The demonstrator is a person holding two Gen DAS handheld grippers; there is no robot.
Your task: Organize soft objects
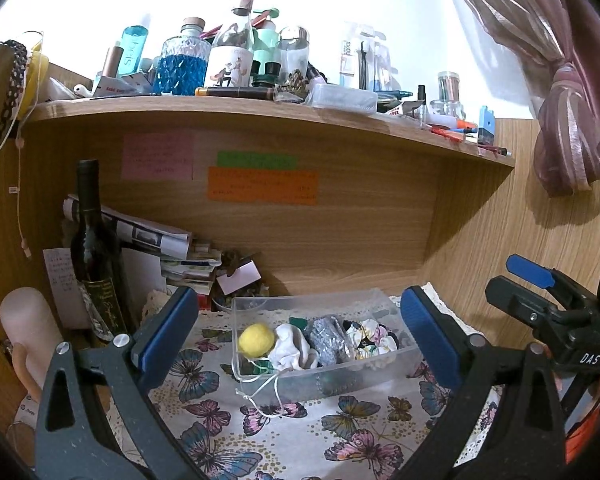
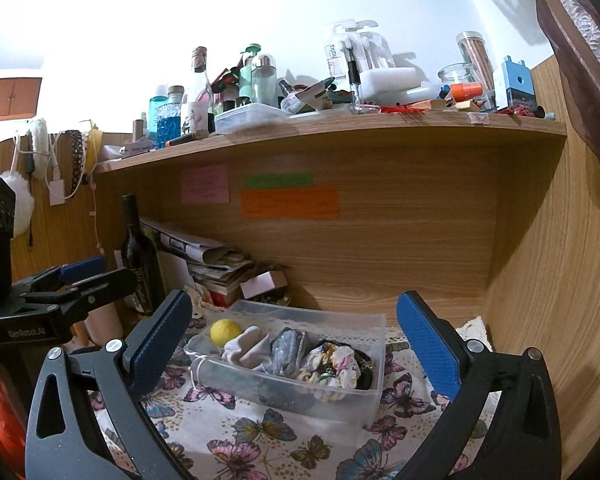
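A clear plastic box [image 1: 404, 354] stands on the butterfly cloth [image 1: 300, 432] and holds a yellow pompom [image 1: 256, 339], a white cloth pouch [image 1: 294, 350] with its cord hanging over the rim, a silver glitter item [image 1: 327, 336] and floral scrunchies [image 1: 374, 338]. My left gripper [image 1: 300, 340] is open and empty, its jaws either side of the box, short of it. My right gripper [image 2: 294, 344] is open and empty, facing the same box [image 2: 374, 384]; the pompom [image 2: 225, 332], pouch [image 2: 248, 350] and scrunchies [image 2: 334, 364] show inside.
A dark wine bottle [image 1: 94, 256] and stacked papers [image 1: 160, 240] stand back left under a wooden shelf [image 1: 260, 108] crowded with bottles. A pale pink bottle [image 1: 30, 328] is at the left. A wooden side panel [image 2: 548, 280] closes the right. A curtain [image 1: 560, 80] hangs at the right.
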